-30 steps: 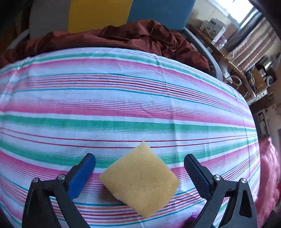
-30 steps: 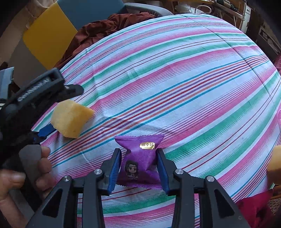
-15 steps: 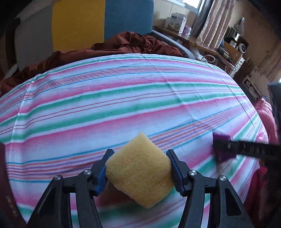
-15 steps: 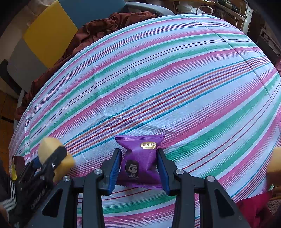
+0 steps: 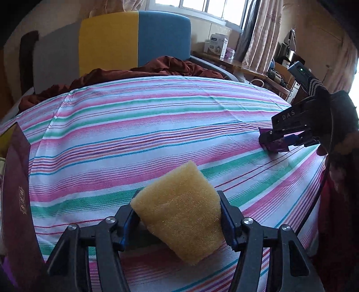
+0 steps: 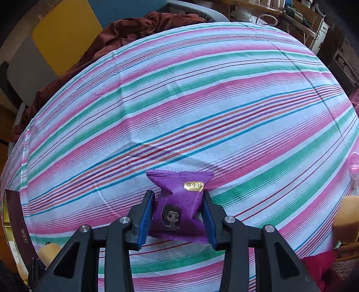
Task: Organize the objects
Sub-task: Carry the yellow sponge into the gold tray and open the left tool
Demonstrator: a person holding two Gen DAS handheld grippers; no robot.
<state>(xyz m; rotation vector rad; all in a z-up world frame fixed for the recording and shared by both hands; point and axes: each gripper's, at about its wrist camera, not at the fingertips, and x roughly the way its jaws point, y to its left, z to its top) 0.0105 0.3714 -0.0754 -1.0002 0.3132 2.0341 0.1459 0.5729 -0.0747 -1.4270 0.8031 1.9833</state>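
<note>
Left wrist view, left tongs (image 5: 178, 215): easing open a touch, pads pressed on the yellow foam sponge block (image 5: 179, 215) at 6 o'clock above the striped cloth-covered desk (image 5: 134, 125).
Left wrist view, 3 o'clock: right tongs (image 5: 272, 142) clamping a purple packet.
Right wrist view, right tongs (image 6: 178, 212): closed on the purple foil snack packet (image 6: 179, 202) at 6 o'clock, low over the cloth.

Daylight enters a window (image 5: 203, 9) at one o'clock, curtains (image 5: 258, 33) beside it. A yellow-and-blue headboard (image 5: 134, 40) stands at twelve, a cluttered wooden desk (image 5: 244, 67) at two.
</note>
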